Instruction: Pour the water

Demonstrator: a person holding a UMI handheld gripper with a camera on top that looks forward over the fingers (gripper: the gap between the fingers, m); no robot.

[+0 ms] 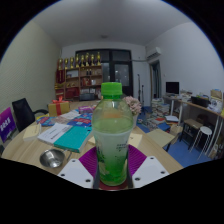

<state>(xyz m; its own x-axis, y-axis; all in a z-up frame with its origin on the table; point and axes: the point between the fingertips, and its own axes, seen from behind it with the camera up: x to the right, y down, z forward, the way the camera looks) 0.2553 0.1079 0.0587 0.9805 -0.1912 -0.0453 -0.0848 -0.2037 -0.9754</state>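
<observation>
Item one, your gripper [112,172]: its two fingers are clamped on the bottle [112,135], the purple pads [135,160] pressing its lower body from left and right. Item two, the bottle: clear plastic, green cap [112,90] on, upright, holding pale greenish liquid to just below the neck. Item three, the wooden table [25,148] beneath and to the left: it carries a small metal bowl [51,158] near the left finger, a teal book [74,138] just beyond it, and further papers and boxes farther off. Item four, far background: a shelf unit [80,75] against the far wall, a dark doorway [121,78] beside it, and a desk with a monitor [173,89] at the right.
</observation>
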